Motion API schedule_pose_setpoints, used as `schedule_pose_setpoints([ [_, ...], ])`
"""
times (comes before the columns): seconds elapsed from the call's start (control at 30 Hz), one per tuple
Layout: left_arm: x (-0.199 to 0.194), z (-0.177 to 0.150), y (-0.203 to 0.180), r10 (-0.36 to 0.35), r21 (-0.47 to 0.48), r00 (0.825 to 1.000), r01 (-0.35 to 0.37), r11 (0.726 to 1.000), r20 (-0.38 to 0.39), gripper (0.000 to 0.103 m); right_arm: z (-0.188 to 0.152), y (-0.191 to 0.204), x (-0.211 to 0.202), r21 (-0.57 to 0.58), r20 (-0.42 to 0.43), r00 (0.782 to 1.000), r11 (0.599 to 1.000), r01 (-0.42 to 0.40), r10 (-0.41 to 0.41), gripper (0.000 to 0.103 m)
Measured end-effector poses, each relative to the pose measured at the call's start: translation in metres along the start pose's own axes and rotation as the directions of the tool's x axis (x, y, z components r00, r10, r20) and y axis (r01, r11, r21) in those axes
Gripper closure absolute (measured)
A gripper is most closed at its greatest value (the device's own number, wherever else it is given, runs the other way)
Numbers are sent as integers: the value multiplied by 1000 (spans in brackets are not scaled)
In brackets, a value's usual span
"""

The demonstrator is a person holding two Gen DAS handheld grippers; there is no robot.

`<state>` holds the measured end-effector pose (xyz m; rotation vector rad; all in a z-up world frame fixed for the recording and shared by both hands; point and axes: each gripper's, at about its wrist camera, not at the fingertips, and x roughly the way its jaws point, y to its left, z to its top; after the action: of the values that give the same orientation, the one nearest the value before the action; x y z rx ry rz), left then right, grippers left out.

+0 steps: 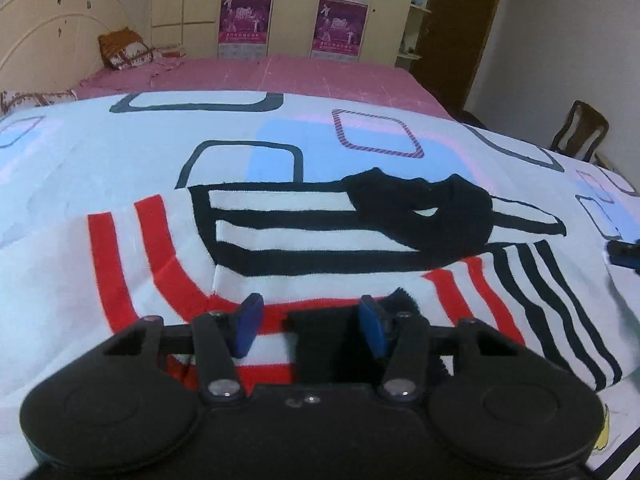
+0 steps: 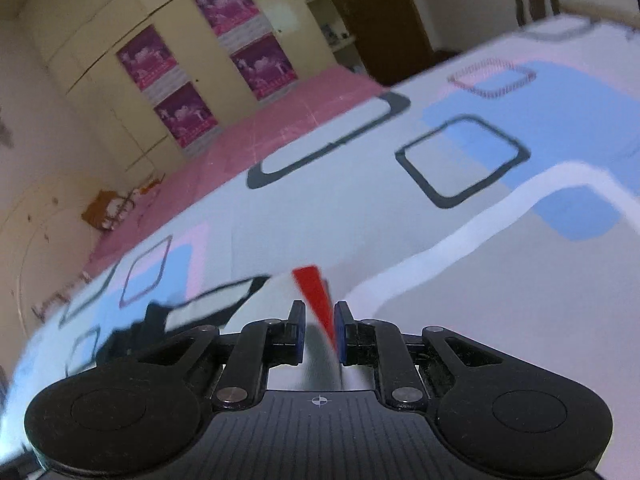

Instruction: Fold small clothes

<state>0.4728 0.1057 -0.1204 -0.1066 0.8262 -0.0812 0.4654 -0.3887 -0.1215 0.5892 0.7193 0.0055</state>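
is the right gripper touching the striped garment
Touching. The right wrist view shows the right gripper nearly shut, with a white and red fold of the striped garment pinched between its pads.

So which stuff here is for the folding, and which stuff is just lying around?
For the folding:
- striped top, white with red and black stripes, spread on the quilt
- left gripper, open above it
- right gripper, closed on a corner of the cloth

Just lying around:
- pillow on the pink sheet
- chair
- wardrobe with posters
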Motion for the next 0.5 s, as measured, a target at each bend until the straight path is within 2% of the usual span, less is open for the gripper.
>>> schedule_pose_setpoints([
  [0.17, 2, -2, -2, -22, 5, 1000, 22, 1000, -3, 64, 9, -16, 20, 66, -54, 995, 995, -77, 81, 88],
  [0.2, 2, -3, -2, -26, 7, 1000, 26, 1000, -2, 70, 9, -18, 21, 65, -59, 994, 994, -85, 88, 81],
  [0.23, 2, -4, -3, -27, 11, 1000, 27, 1000, 1, 72, 9, -18, 22, 58, -65, 993, 994, -95, 99, 59],
  [0.27, 3, -4, -4, -24, 17, 1000, 23, 1000, 6, 78, 9, -17, 23, 46, -69, 991, 993, -108, 111, 54],
  [0.3, 3, -5, -4, -26, 19, 1000, 26, 999, 12, 85, 8, -15, 25, 31, -74, 990, 993, -116, 118, 54],
  [0.33, 3, -6, -4, -34, 13, 999, 33, 999, 20, 90, 9, -14, 26, 15, -79, 988, 992, -129, 130, 54],
  [0.37, 1, -7, -4, -48, 5, 998, 48, 999, 36, 95, 8, -12, 26, 2, -88, 985, 989, -146, 146, 60],
  [0.4, -1, -8, -4, -42, -1, 997, 42, 999, 58, 96, 7, -10, 27, -18, -93, 985, 989, -145, 143, 91],
  [0.47, -7, -12, -4, -18, -11, 994, 19, 1000, 104, 96, 7, -7, 19, -55, -63, 988, 988, -147, 143, 91],
  [0.5, -6, -14, -4, 4, -9, 995, -4, 1000, 101, 96, 5, -5, 16, -81, -44, 989, 987, -141, 138, 91],
])
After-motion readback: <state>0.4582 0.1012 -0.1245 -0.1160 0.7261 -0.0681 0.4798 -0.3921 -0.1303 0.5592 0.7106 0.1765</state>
